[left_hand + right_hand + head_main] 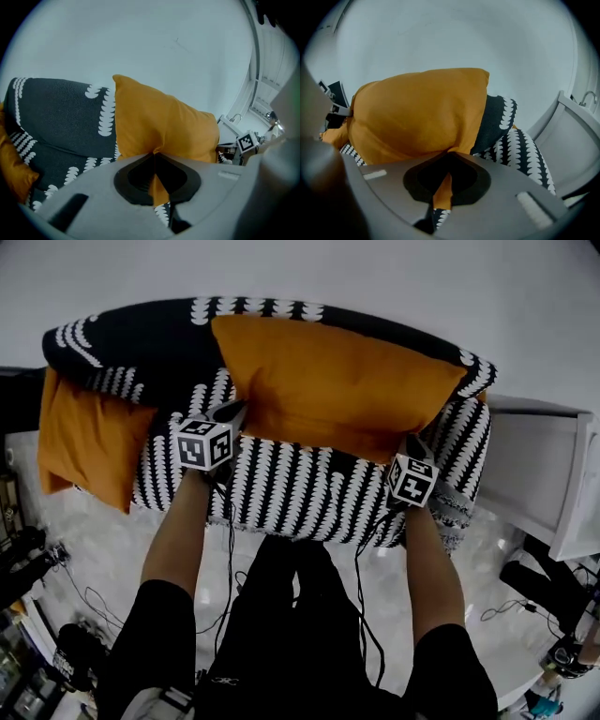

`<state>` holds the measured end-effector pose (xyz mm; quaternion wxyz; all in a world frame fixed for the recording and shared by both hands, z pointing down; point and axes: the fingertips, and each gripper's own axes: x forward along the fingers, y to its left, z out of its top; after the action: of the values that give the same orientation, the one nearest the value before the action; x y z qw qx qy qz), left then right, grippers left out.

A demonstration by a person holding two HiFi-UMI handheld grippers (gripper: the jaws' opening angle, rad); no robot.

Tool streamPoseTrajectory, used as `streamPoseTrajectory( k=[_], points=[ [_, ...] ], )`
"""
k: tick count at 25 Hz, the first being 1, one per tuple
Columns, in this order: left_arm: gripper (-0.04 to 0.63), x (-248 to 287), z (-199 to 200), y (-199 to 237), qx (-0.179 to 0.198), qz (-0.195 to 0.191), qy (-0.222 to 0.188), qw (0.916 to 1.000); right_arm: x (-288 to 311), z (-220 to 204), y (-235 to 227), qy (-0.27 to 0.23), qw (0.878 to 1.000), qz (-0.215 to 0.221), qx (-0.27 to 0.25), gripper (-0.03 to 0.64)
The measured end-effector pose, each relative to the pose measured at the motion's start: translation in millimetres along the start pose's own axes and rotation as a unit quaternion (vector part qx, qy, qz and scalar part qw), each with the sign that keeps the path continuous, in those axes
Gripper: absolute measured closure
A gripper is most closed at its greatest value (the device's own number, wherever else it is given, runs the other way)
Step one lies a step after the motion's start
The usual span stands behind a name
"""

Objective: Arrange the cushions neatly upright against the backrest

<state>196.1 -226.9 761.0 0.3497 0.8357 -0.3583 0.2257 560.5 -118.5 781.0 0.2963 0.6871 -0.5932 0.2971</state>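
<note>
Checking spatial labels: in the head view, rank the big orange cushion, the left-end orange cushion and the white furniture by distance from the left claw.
1. Big orange cushion: gripped by the left claw, at the picture's centre.
2. Left-end orange cushion: beside that claw, at the picture's left.
3. White furniture: far right.

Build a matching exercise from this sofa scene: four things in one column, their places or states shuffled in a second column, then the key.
Things
1. Large orange fabric cushion
2. Second orange fabric cushion
3. Black sofa with white leaf pattern
4. White piece of furniture

Places or states
A. Stands to the sofa's right in the head view
B. Lies at the sofa's left end in the head view, untouched
C. Pinched along its lower edge by the left gripper and the right gripper
D. Backs onto the pale wall

Pairs: 1-C, 2-B, 3-D, 4-A
</note>
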Motion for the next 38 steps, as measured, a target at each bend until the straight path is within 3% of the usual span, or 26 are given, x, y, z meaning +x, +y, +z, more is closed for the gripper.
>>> streamPoseTrajectory(
  k=[5,8,12,15,18,19,20,21,24,28,34,38],
  points=[
    [0.581,15.3,-37.3,7.4,0.019,0.028,0.025,0.9991,20.8,-24.9,-7.2,0.023,1.0,-0.008,0.01,0.597],
    [0.57,16.6,-43.0,4.8,0.018,0.035,0.005,0.9992,22.2,-29.0,-13.7,0.018,1.0,-0.013,0.016,0.584],
    [0.488,10.4,-40.7,19.4,-0.002,0.061,-0.011,0.9981,22.8,-28.1,-12.7,0.013,0.999,-0.014,0.042,0.544],
    [0.411,4.1,-39.2,25.0,0.014,0.097,-0.01,0.9951,11.5,-29.9,-19.2,0.007,0.998,-0.025,0.058,0.487],
    [0.396,-13.9,-35.5,18.7,0.038,0.123,-0.015,0.9915,-11.1,-31.4,-18.3,0.006,0.997,-0.026,0.067,0.492],
    [0.433,-21.8,-34.2,14.2,0.048,0.134,-0.01,0.9898,-20.6,-30.2,-16.9,0.006,0.998,-0.026,0.065,0.535],
    [0.576,-29.4,-32.5,8.0,0.057,0.144,-0.003,0.988,-30.6,-27.0,-15.1,0.001,0.998,-0.028,0.058,0.608],
    [0.589,-35.7,-29.6,-0.1,0.063,0.148,0.003,0.987,-40.6,-21.4,-12.3,-0.007,0.999,-0.027,0.047,0.609],
    [0.588,-50.1,-15.6,-29.9,0.061,0.145,0.008,0.9876,-70.3,-0.5,5.1,-0.032,0.999,-0.005,0.02,0.611],
    [0.586,-74.9,9.2,-79.3,0.074,0.143,0.015,0.9869,-119.8,30.7,35.8,-0.061,0.997,0.05,0.021,0.611],
    [0.586,-120.8,78.2,-163.0,0.079,0.118,-0.062,0.9879,-193.0,87.6,52.4,-0.112,0.99,0.069,0.056,0.611],
    [0.586,-161.8,116.5,-214.8,0.088,0.102,-0.115,0.9841,-247.7,122.8,66.4,-0.149,0.983,0.084,0.061,0.611]
  ],
)
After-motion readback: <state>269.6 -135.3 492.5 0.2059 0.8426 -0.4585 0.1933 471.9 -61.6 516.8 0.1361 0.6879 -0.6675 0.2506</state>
